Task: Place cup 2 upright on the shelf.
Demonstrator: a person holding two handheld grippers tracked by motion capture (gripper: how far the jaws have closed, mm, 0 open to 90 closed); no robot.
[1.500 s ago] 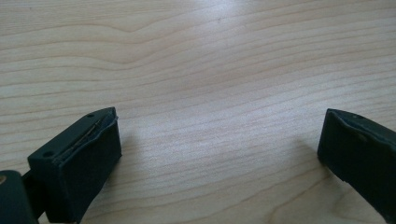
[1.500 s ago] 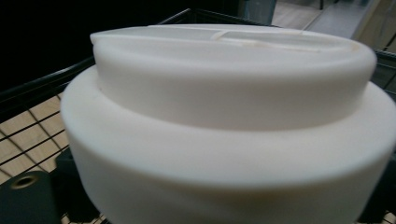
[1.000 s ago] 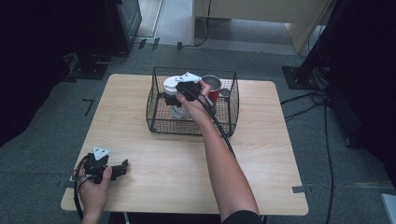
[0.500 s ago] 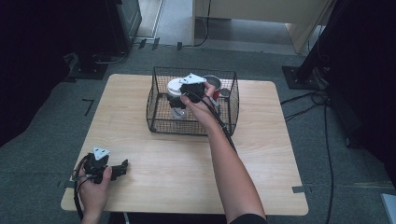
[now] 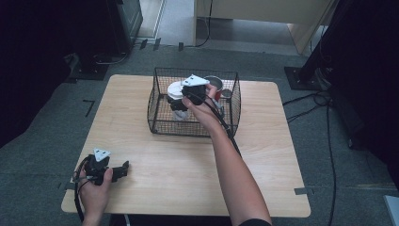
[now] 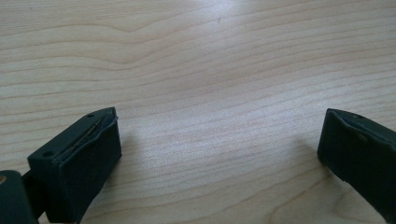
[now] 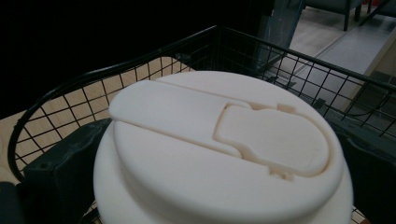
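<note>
Taking the wire basket (image 5: 157,110) as the landmark: well to its near-left, by the table's (image 5: 273,155) front-left corner, the left gripper (image 5: 123,166) rests in the person's left hand (image 5: 95,188), low on the wood. In the left gripper view its two black jaws stand wide apart with bare wood grain between them and nothing in their hold.

The basket itself stands at the middle of the table's far half. Inside it, toward its left side, is a white-lidded container (image 5: 175,89); its flat cream lid (image 7: 219,144), with a moulded flip tab, fills the middle of the right gripper view. The right gripper (image 5: 178,104) reaches into the basket from the near-right, held by the right hand (image 5: 204,109), and its jaws sit on either side of the container just under the lid, pressed against it. Right of the container, at the basket's far-right, stands a red can (image 5: 214,84).
</note>
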